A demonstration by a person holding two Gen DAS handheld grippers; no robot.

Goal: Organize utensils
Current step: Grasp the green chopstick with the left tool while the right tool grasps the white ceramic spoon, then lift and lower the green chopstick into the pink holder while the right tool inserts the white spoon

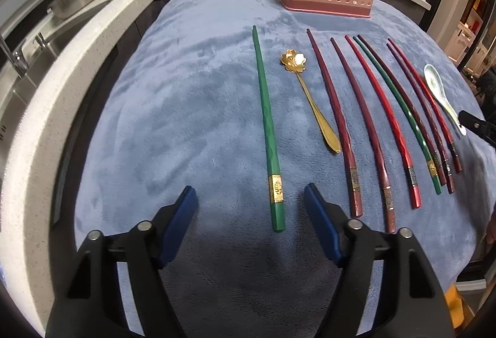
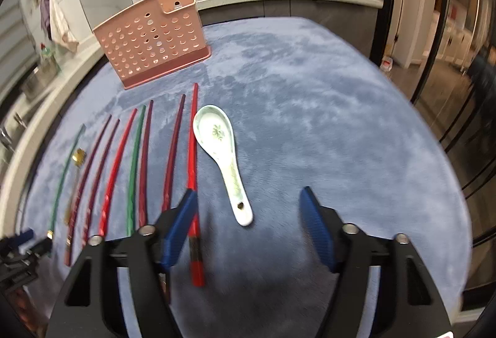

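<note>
both grippers (image 1: 251, 203) (image 2: 248, 208) tilt down, jaws apart.

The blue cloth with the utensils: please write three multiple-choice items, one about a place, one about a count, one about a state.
1. Where does the gold spoon lie?
A. inside the pink holder
B. between the lone green chopstick and a dark red one
C. beside the white spoon

2. How many green chopsticks are there?
A. one
B. two
C. four

3. How does the left gripper stand?
A. open, astride a green chopstick's end
B. shut on the gold spoon
C. open over the white spoon

Key: 1 B, the green chopstick flanks it. 2 B, a second one lies among the red. 3 A, neither finger touches it.
</note>
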